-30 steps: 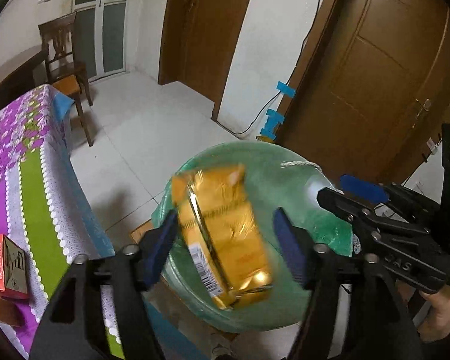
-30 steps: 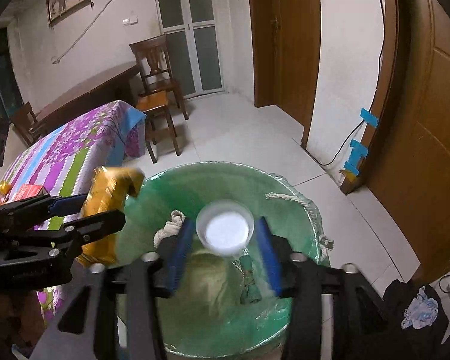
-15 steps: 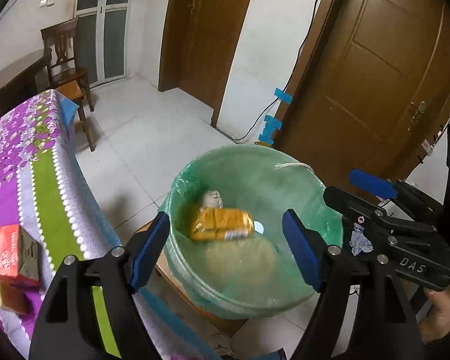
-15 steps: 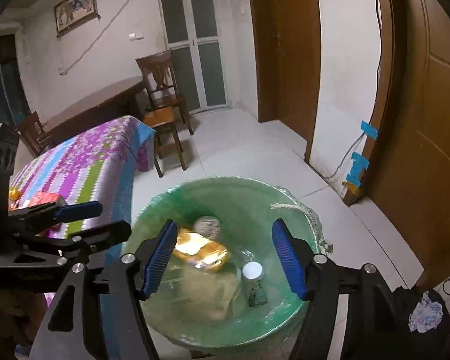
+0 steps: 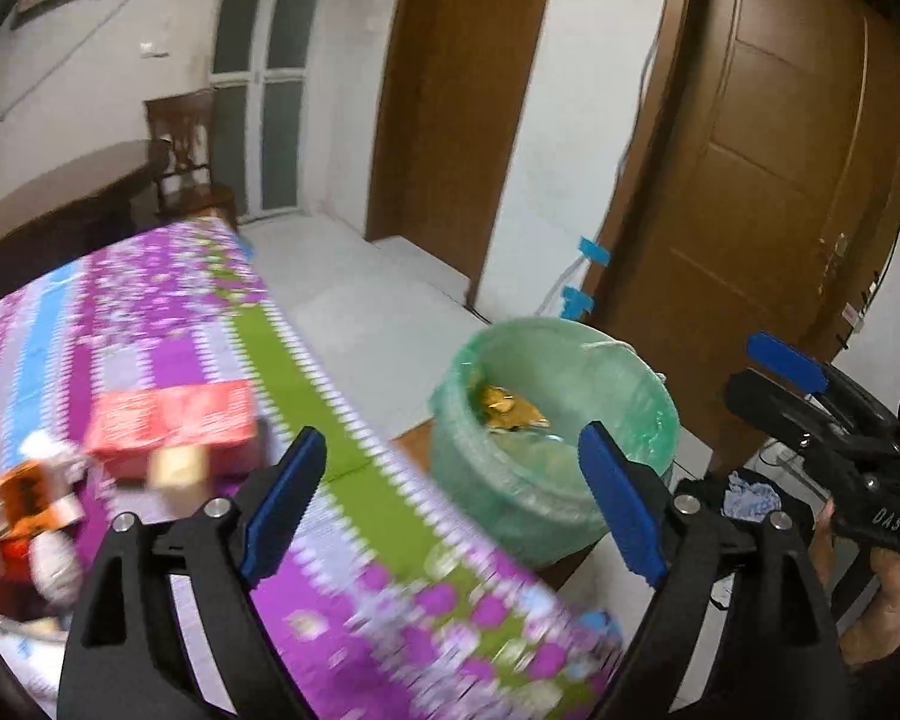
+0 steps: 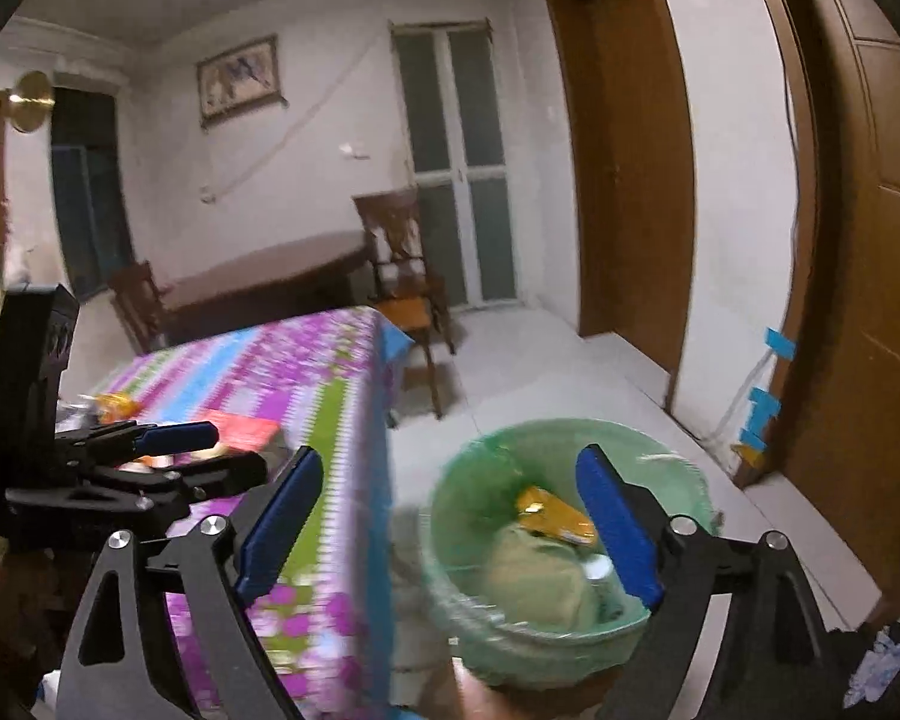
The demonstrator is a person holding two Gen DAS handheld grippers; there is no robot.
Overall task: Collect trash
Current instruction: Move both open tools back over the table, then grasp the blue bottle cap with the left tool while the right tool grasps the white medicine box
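A bin lined with a green bag (image 5: 621,396) (image 6: 468,498) stands on the floor beside the table. Inside it lie a gold wrapper (image 5: 507,405) (image 6: 555,516) and a small white cup (image 6: 600,569). My left gripper (image 5: 450,498) hovers over the table's edge, its jaws opening with nothing between them. My right gripper (image 6: 447,519) is up and back from the bin, jaws opening and empty; it also shows in the left wrist view (image 5: 792,372). On the cloth lie a red box (image 5: 171,423) (image 6: 240,427), an orange packet (image 5: 21,495) and a small tan block (image 5: 177,471).
The table wears a purple, green and blue floral cloth (image 5: 168,306) (image 6: 282,372). A wooden chair (image 6: 405,282) and a dark table (image 6: 270,282) stand behind. Brown doors (image 5: 774,180) line the right wall. A dark cloth heap (image 5: 744,492) lies on the floor.
Both grippers let go: the gold wrapper and the white cup dropped into the bin. Both then rose and swung left toward the table, jaws spreading wider.
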